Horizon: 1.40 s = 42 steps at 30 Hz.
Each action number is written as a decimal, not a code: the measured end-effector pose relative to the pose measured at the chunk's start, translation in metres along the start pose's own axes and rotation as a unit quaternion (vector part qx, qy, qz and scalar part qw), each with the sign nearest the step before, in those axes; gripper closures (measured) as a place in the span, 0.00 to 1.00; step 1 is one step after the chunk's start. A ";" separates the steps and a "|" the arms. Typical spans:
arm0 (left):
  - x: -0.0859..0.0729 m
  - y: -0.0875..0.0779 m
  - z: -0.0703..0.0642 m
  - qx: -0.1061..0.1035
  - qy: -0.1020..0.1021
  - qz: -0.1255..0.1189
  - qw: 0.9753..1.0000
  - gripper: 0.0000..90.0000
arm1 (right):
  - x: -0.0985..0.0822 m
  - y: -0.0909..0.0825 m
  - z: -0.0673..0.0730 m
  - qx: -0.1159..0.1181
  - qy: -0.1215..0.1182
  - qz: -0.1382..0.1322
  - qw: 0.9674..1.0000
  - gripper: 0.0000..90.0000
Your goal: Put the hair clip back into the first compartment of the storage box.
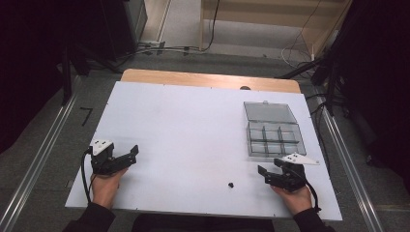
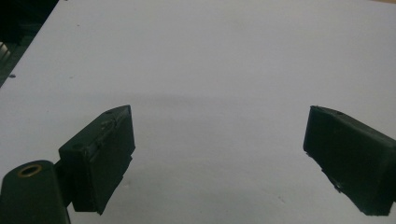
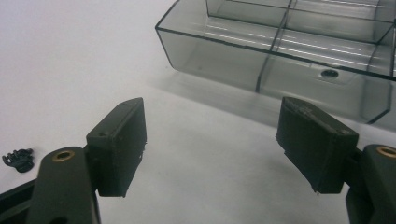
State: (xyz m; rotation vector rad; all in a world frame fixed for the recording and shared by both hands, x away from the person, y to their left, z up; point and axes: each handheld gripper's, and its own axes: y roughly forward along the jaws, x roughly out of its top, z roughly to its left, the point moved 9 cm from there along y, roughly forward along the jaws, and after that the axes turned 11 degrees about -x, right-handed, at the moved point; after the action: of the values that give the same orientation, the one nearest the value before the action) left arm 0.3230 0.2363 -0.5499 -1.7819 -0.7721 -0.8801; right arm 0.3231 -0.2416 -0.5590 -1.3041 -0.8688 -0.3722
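Right gripper (image 1: pixel 269 175) sits low at the worktop's (image 1: pixel 183 130) near right corner, jaws spread wide and holding nothing. Just off to its left lies a small black part (image 1: pixel 231 184), alone on the white surface and touching neither gripper; the right gripper view catches it beside the left jaw (image 3: pixel 18 160). Straight ahead of that gripper stands the clear box (image 1: pixel 275 137), lid (image 1: pixel 269 111) thrown open and lying flat behind it, compartments divided by thin walls. In the right gripper view its near wall (image 3: pixel 261 65) looms just beyond the jaws. Over on the near left side, well apart, the left gripper (image 1: pixel 129 153) rests in the hand, jaws likewise spread and bare, only white worktop (image 2: pixel 210 70) between them.
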 end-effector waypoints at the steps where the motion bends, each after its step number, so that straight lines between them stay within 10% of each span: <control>1: 0.000 0.000 0.000 0.000 0.001 0.000 1.000 0.11 | 0.000 0.000 0.002 0.001 -0.002 0.000 1.000 0.25; 42: 0.000 0.000 0.000 -0.001 0.000 0.000 1.000 0.11 | 0.001 0.003 0.039 0.037 -0.029 0.002 0.999 0.26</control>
State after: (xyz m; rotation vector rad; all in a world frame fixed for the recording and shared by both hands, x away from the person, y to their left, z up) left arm 0.3229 0.2362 -0.5503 -1.7832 -0.7715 -0.8805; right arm 0.3129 -0.2036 -0.5596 -1.2540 -0.9194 -0.2979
